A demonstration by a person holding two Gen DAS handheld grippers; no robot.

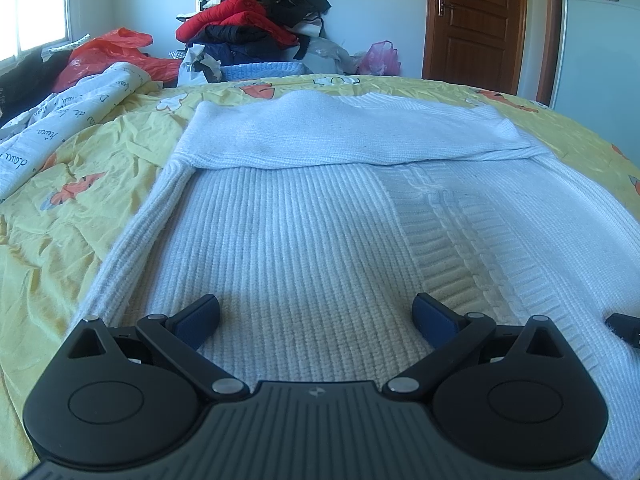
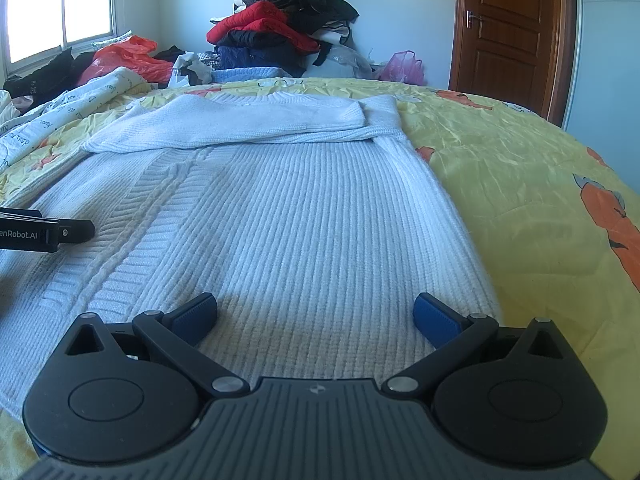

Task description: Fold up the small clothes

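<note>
Over the white sweater (image 1: pixel 304 216), both hand-held grippers (image 1: pixel 316 318) (image 2: pixel 314 316) gape wide, empty.

Ribbed knit sweater (image 1: pixel 304 232) (matt, soft)

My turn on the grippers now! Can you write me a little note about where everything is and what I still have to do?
Left gripper: open, empty, over the near hem of the white sweater, left half.
Right gripper: open, empty, over the near hem, right half.
The sweater lies flat on the yellow bedspread, collar end away from you.
Done: both sleeves are folded across the chest at the far end.
Left: probably pinch the near hem with both grippers and bring it up toward the sleeves to fold it in half, then smooth it.
</note>
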